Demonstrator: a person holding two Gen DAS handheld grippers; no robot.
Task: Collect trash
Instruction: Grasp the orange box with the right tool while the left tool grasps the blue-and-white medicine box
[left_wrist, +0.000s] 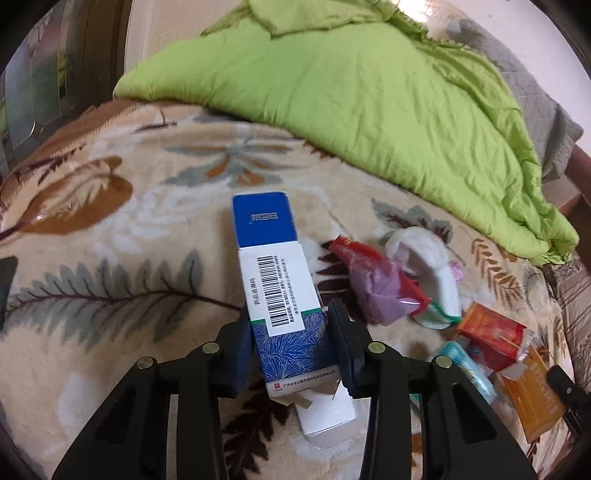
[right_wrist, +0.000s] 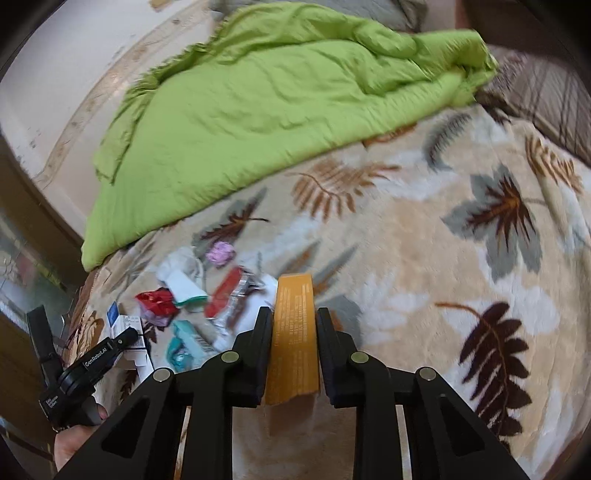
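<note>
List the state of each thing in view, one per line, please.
Left hand-held gripper: shut on blue box.
Blue box: gripped, end flap open.
Right hand-held gripper: shut on orange box.
Orange box: gripped.
Green quilt: crumpled.
Red wrapper: crumpled, on blanket.

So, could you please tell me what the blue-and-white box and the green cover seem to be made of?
Blue-and-white box: thin printed cardboard, slightly glossy; it has crisp folded edges, a barcode label and a torn end flap. Green cover: soft matte woven fabric, probably cotton, judging by its fine wrinkles.
</note>
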